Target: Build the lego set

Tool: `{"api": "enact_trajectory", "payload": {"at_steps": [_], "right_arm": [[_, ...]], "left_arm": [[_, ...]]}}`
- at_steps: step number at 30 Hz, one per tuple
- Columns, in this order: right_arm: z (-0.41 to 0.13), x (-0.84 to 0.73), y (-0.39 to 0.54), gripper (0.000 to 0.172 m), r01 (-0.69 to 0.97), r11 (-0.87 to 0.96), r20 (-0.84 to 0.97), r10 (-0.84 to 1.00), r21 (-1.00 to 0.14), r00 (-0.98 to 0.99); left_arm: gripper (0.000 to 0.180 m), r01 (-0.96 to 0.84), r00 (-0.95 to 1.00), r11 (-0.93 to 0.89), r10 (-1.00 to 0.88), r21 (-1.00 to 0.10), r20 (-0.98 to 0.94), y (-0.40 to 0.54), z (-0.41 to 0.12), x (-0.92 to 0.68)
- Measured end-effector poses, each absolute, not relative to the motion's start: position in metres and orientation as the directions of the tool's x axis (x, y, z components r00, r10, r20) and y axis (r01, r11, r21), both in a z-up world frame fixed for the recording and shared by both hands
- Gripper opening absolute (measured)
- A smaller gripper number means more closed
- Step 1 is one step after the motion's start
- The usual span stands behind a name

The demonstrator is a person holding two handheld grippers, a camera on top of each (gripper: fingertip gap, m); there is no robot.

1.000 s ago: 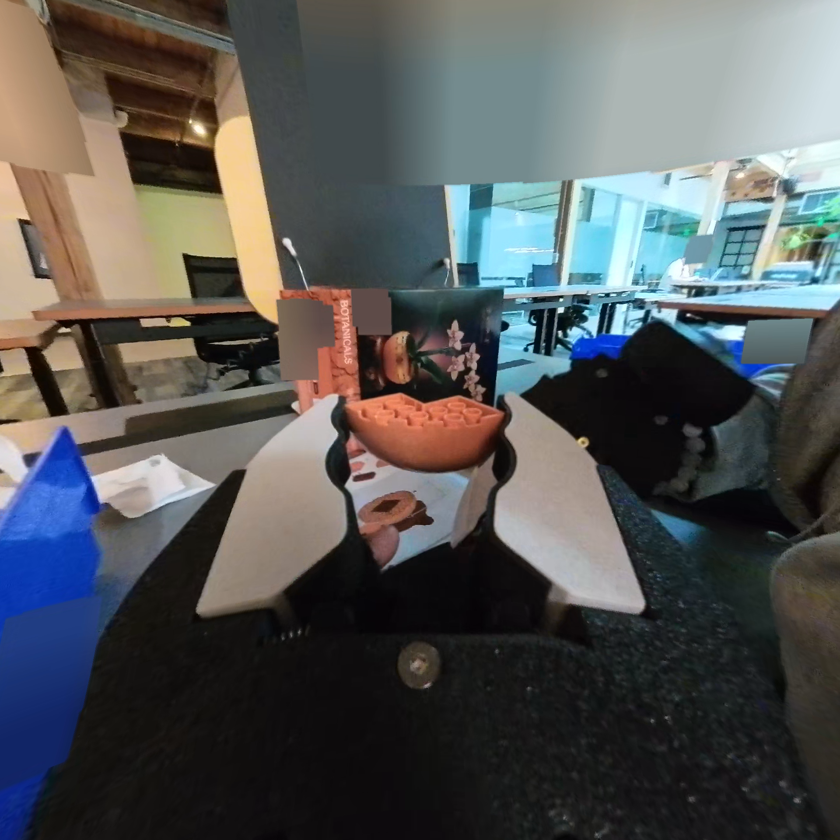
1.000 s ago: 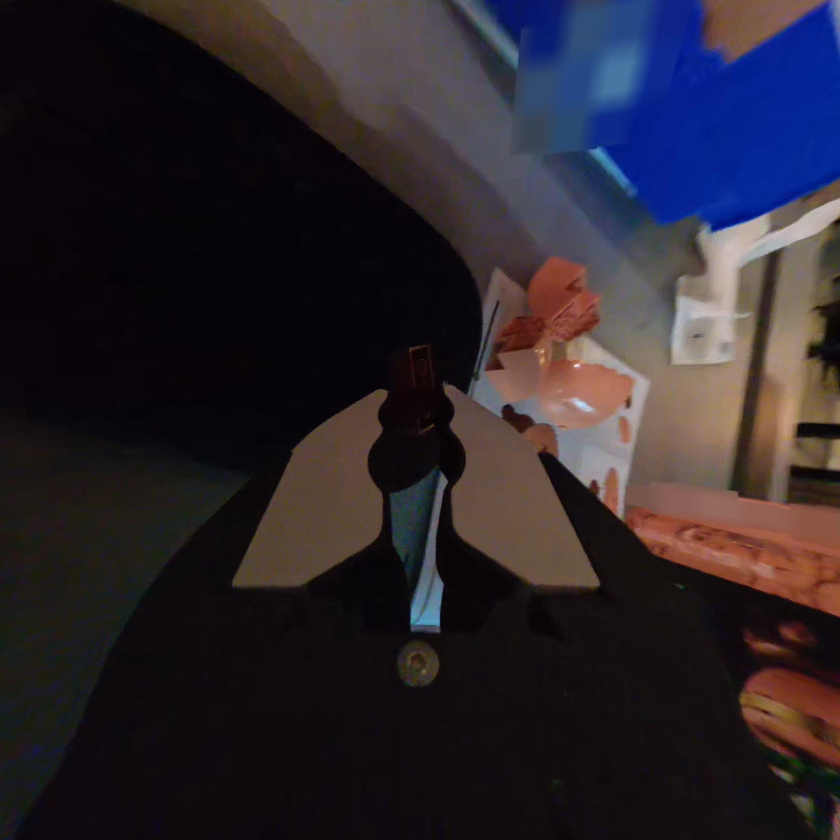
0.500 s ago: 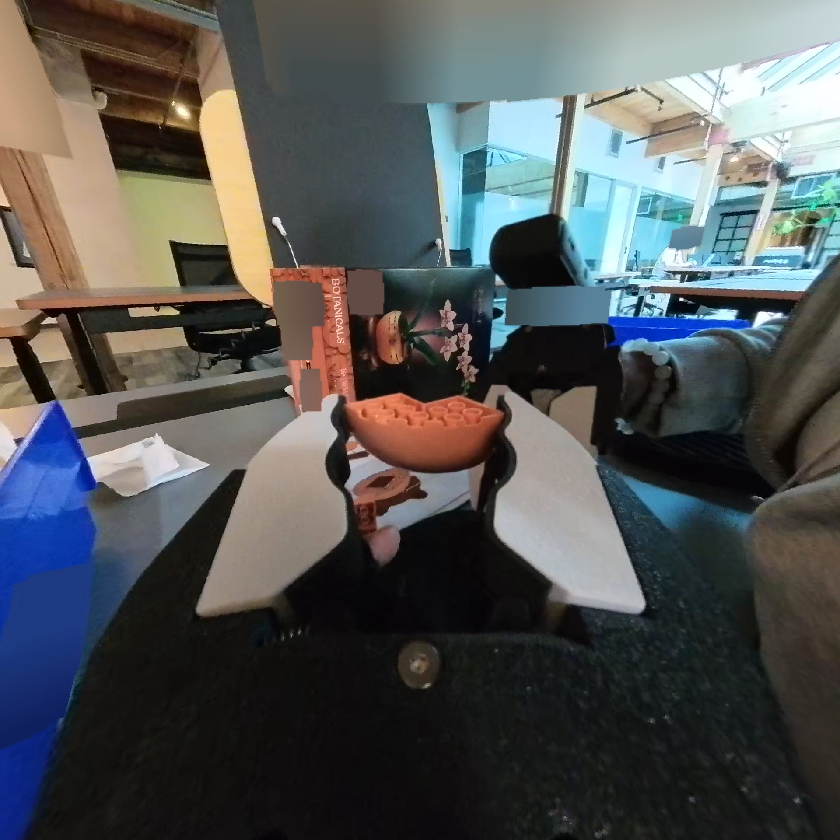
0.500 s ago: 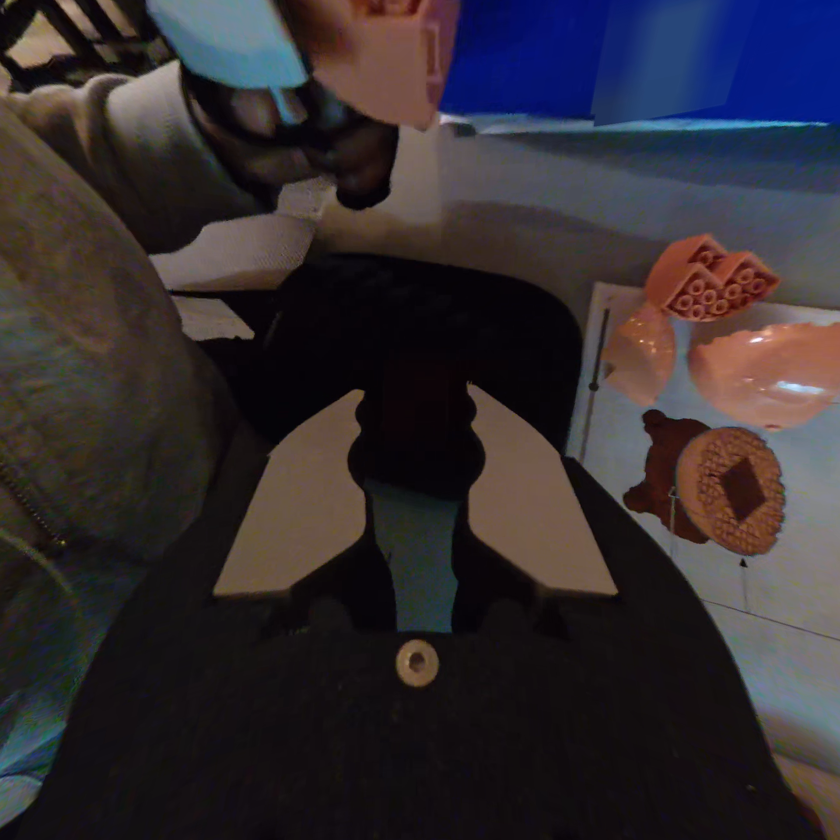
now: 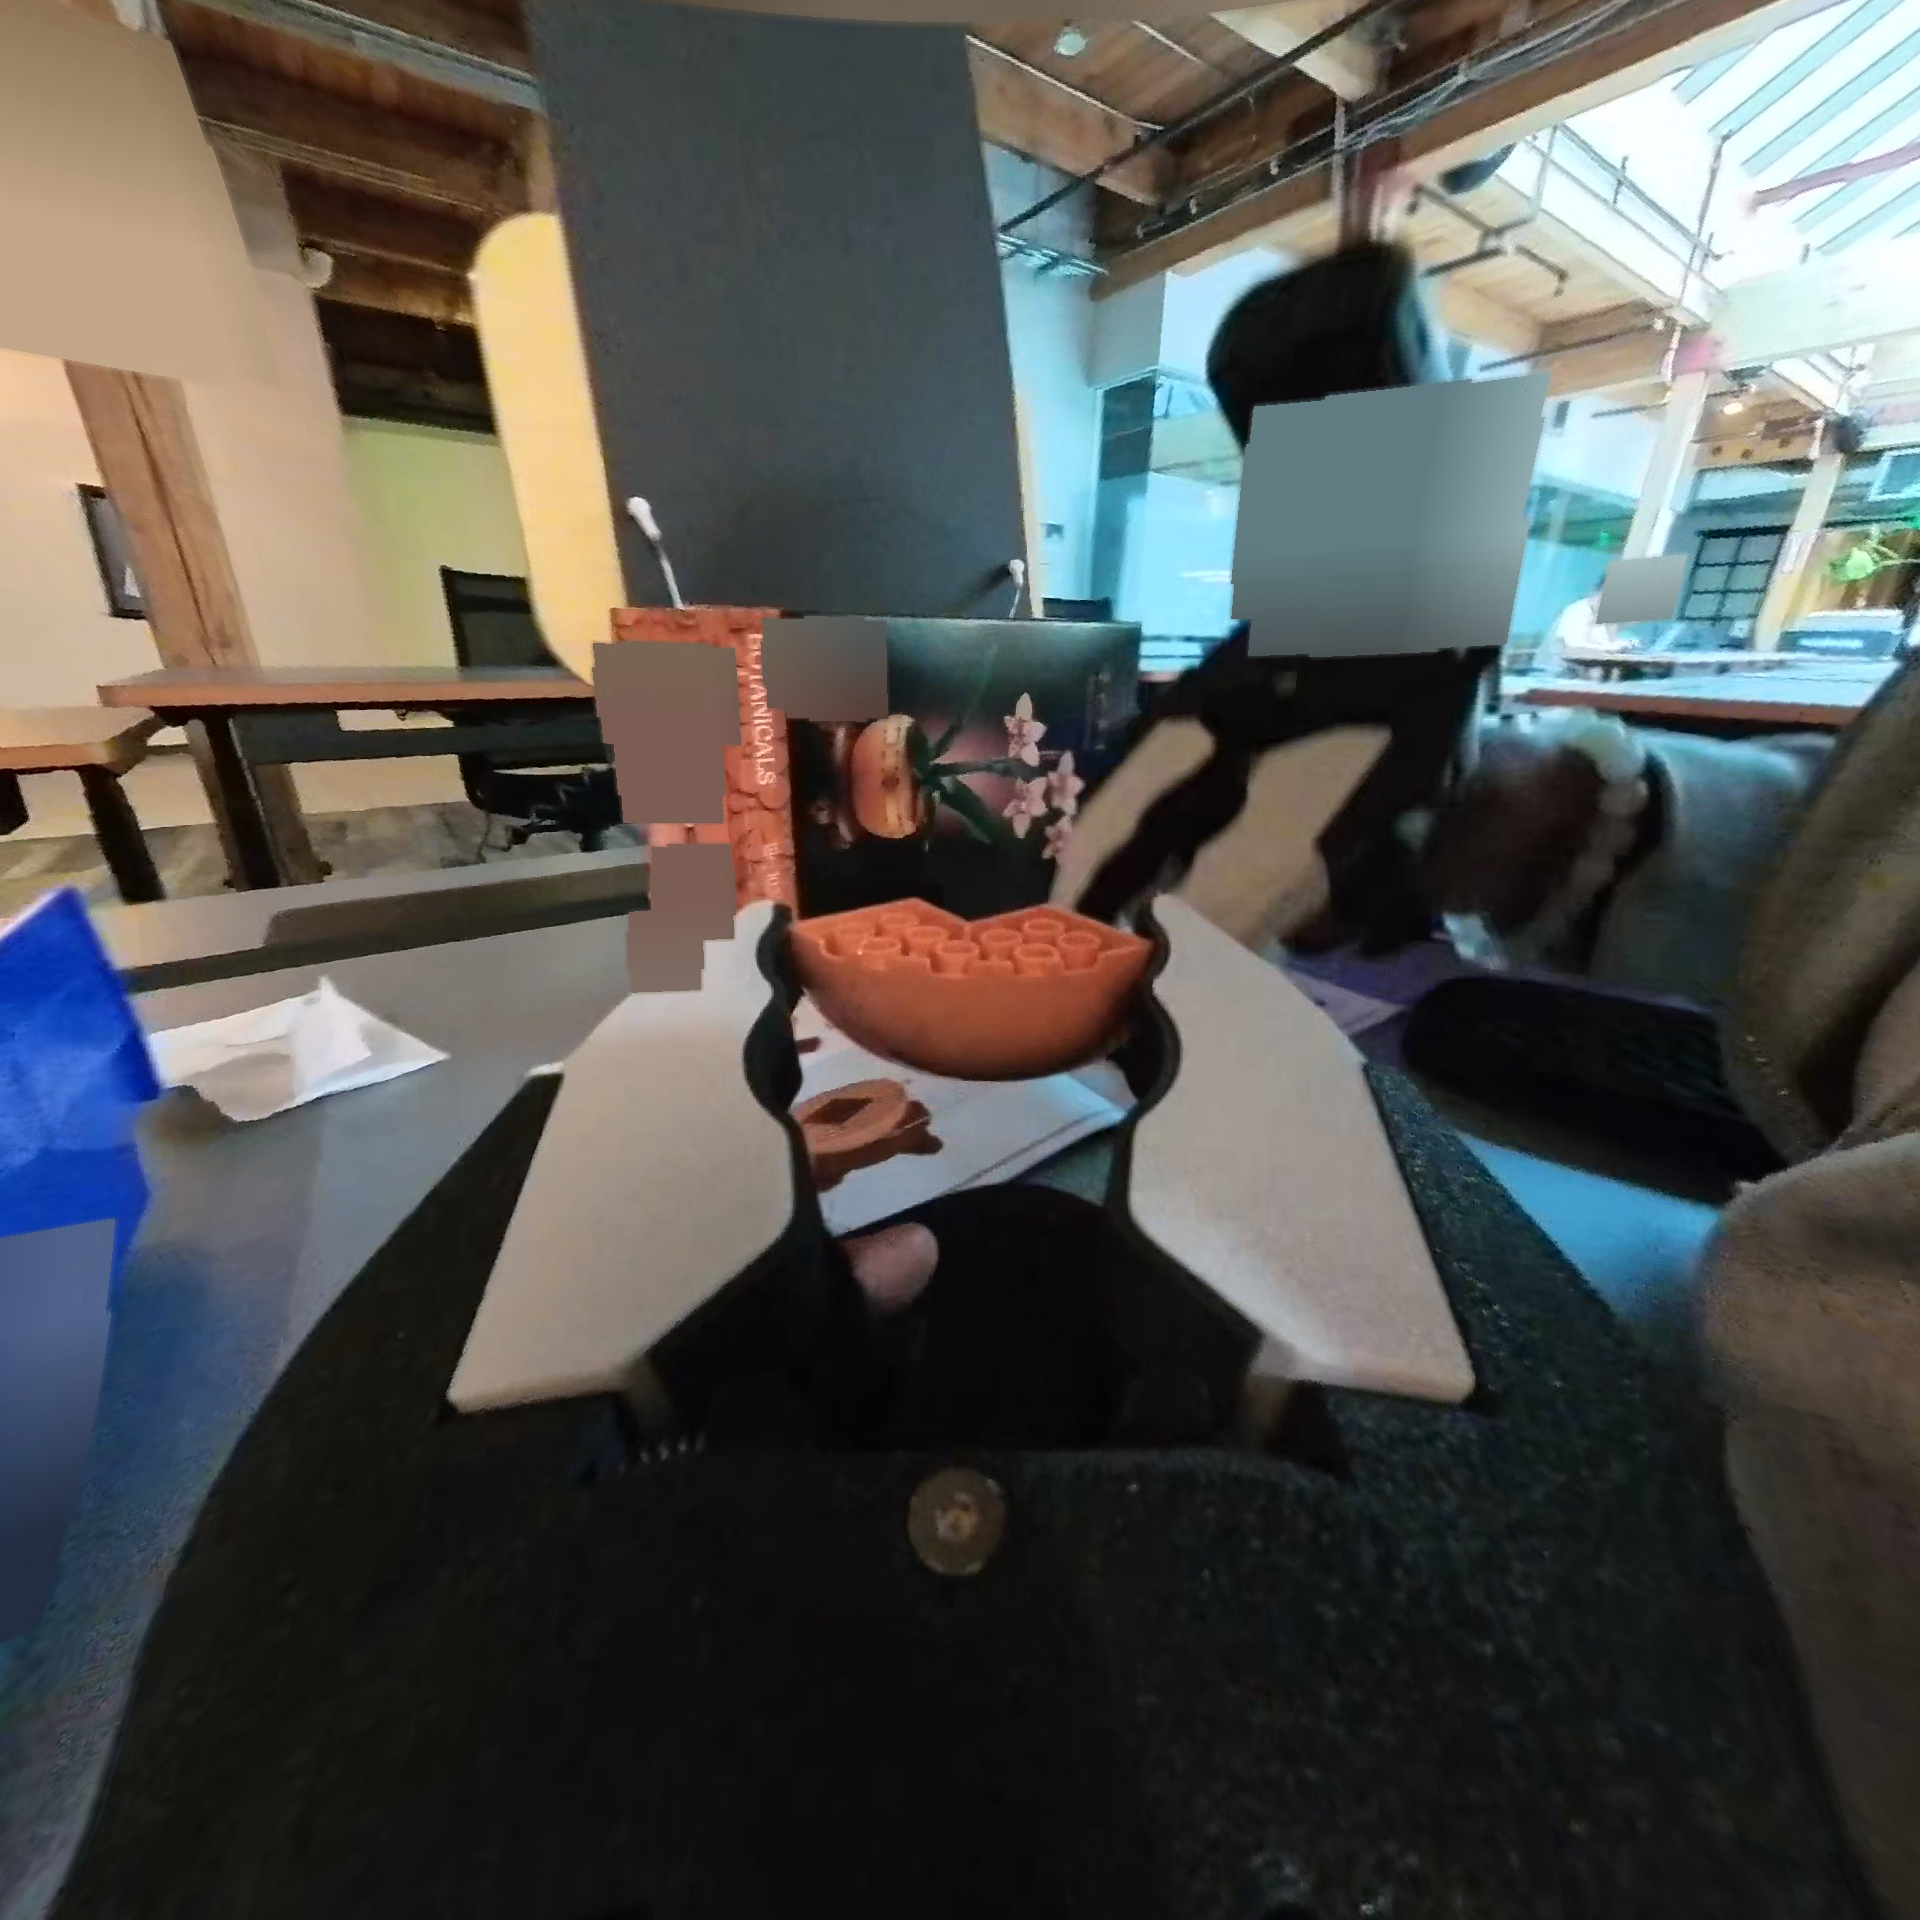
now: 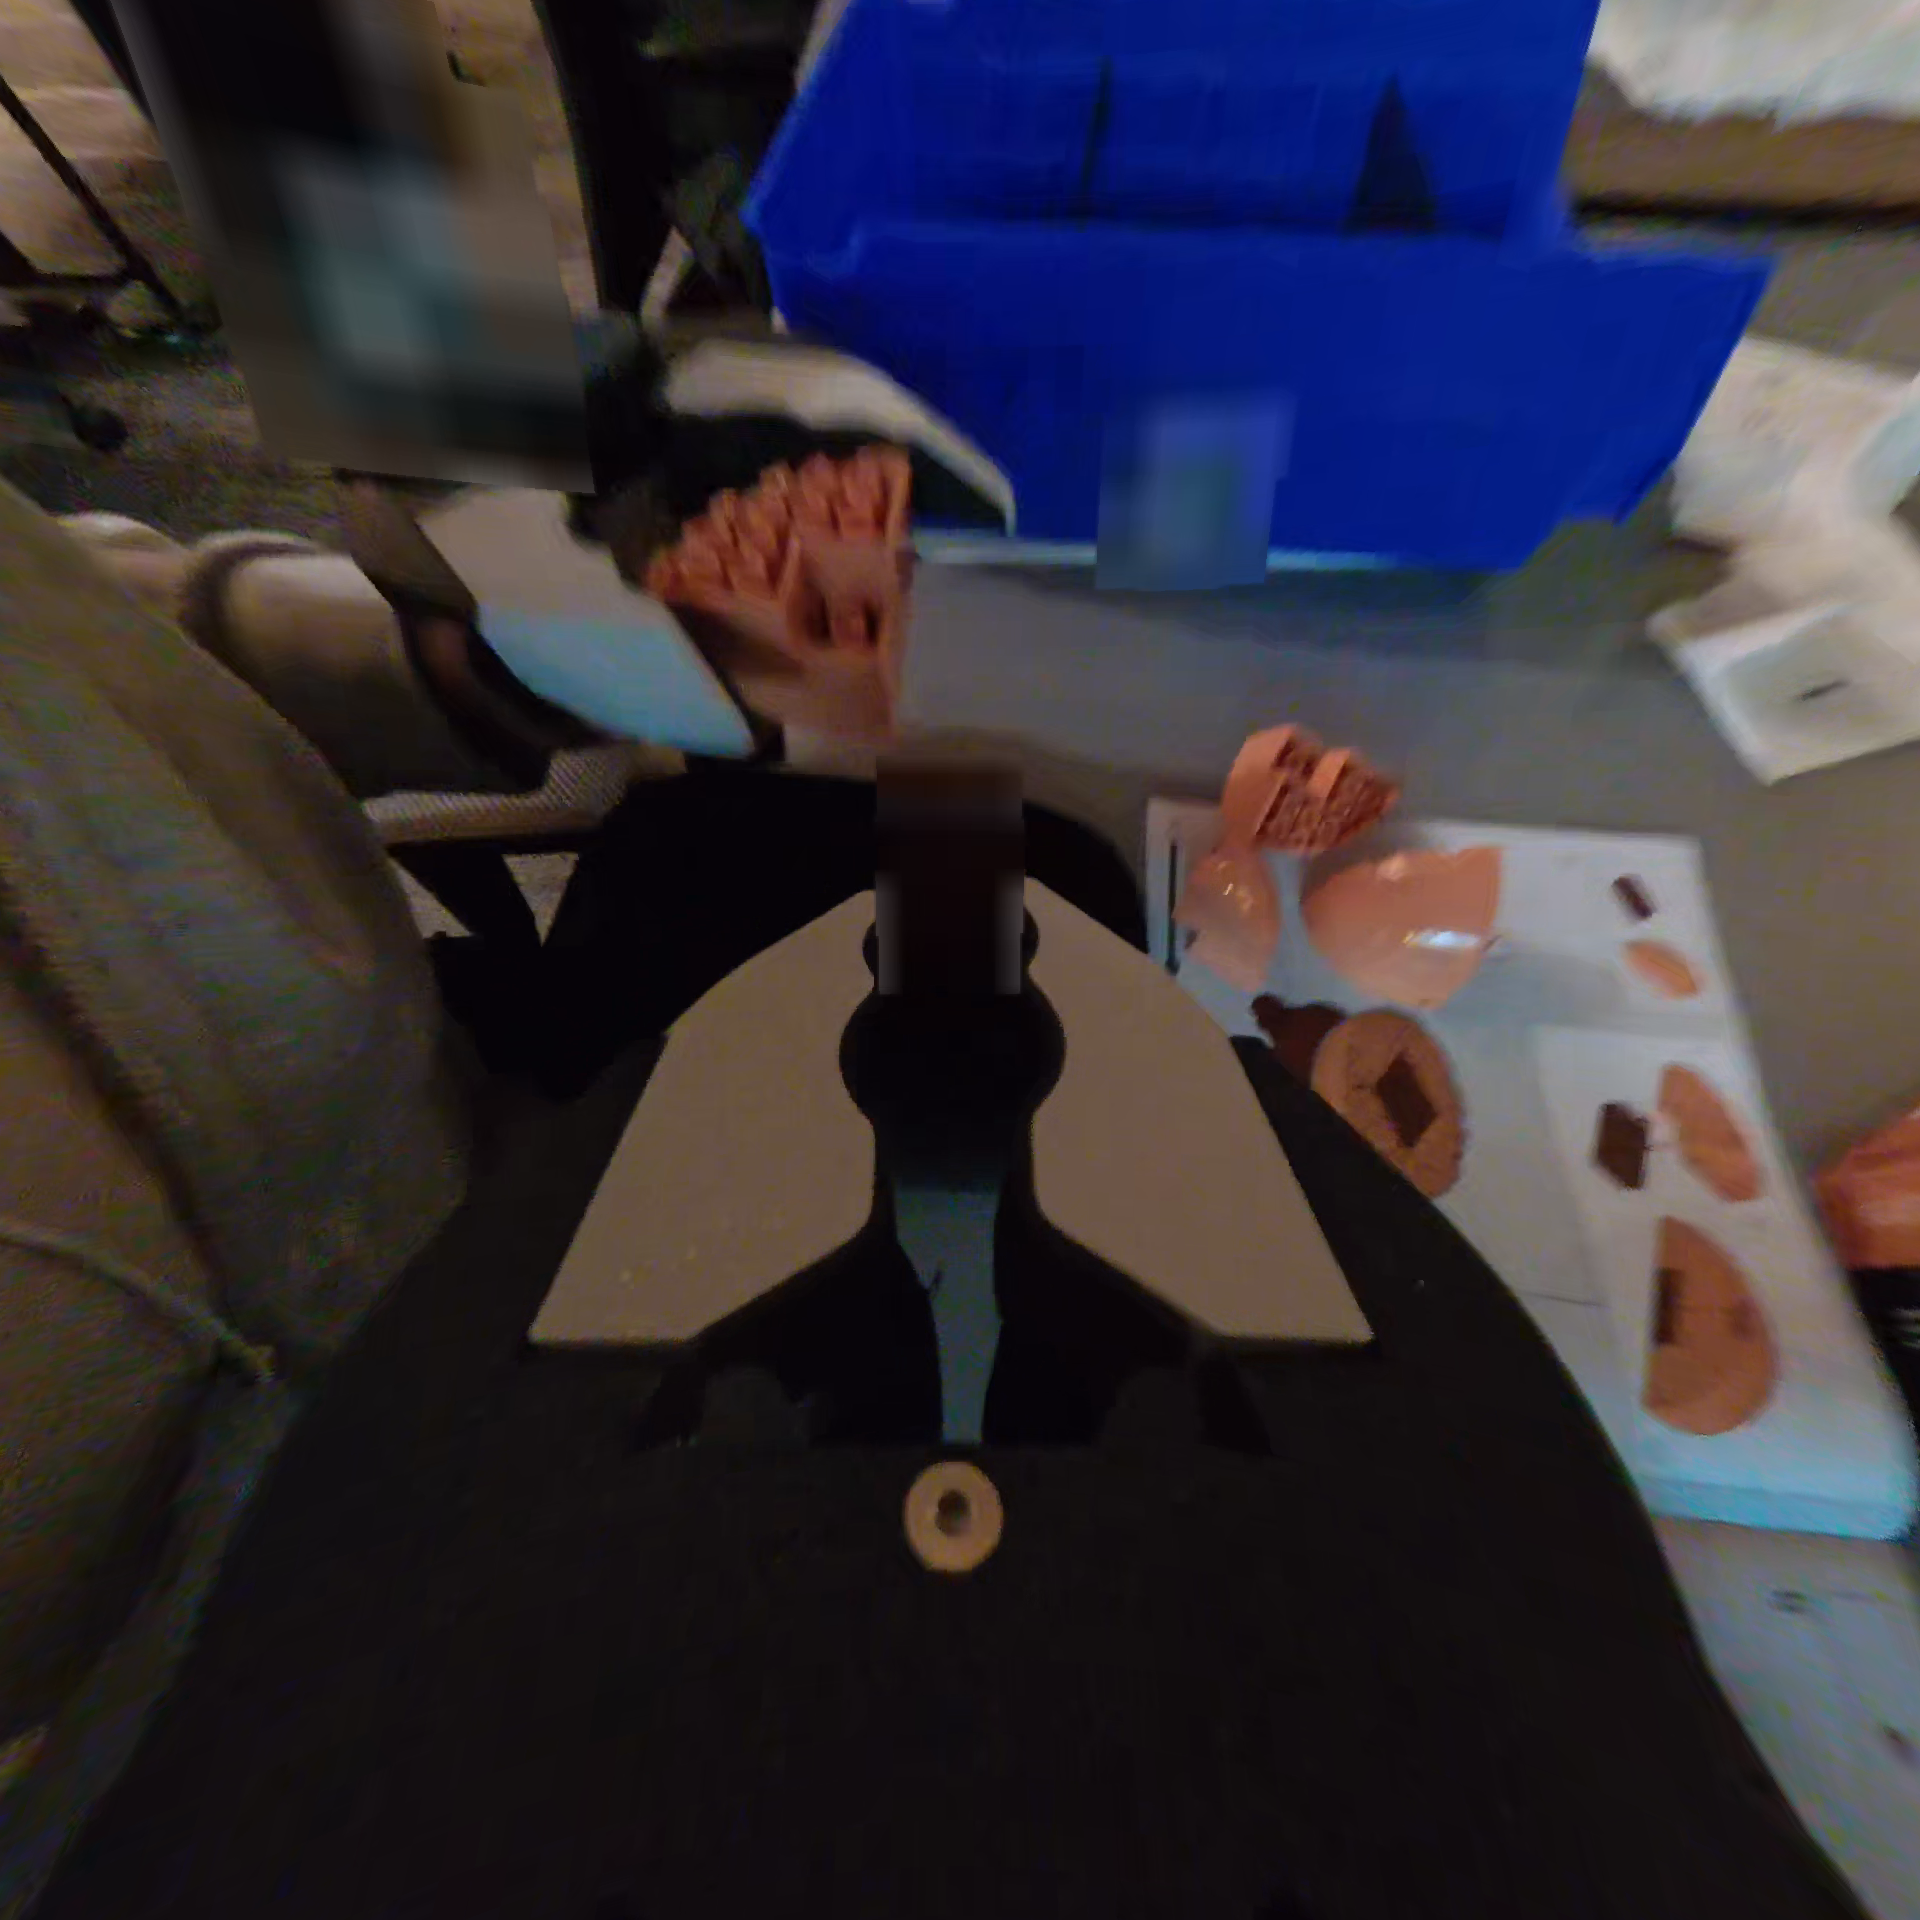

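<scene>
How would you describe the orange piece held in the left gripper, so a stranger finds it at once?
Start at the tall printed box standing on the grey table. Just in front of it, the left gripper clamps an orange half-bowl brick, raised above the instruction sheet. Unlike the paler shells lying loose on the sheet, it shows studs on its flat top.

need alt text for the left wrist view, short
The left hand-held gripper clamps an orange studded half-bowl brick between both fingers, studs up, above a grey table. Behind it stands a dark picture box; the right hand-held gripper hovers blurred at right.
</scene>
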State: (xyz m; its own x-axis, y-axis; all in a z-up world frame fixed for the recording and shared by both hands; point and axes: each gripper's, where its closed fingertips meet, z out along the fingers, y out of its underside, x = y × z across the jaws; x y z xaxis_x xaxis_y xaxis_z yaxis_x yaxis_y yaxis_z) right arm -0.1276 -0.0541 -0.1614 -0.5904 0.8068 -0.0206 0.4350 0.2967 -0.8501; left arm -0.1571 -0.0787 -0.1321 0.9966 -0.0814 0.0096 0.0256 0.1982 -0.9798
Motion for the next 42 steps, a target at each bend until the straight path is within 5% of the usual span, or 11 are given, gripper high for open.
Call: {"api": "enact_trajectory", "payload": {"at_steps": [22,42], "right_arm": [[-0.147,-0.113,-0.059,0.015,0.451,0.524,0.158,0.760,-0.722,-0.631],[-0.146,-0.113,-0.062,0.016,0.556,0.481,-0.042,0.730,-0.677,-0.683]], "left_arm": [[0.061,-0.249,0.966,0.129,-0.039,-0.960,-0.256,-0.051,-0.139,-0.124],[0.061,-0.219,0.970,0.186,-0.061,-0.958,-0.234,-0.052,-0.132,-0.126]]}}
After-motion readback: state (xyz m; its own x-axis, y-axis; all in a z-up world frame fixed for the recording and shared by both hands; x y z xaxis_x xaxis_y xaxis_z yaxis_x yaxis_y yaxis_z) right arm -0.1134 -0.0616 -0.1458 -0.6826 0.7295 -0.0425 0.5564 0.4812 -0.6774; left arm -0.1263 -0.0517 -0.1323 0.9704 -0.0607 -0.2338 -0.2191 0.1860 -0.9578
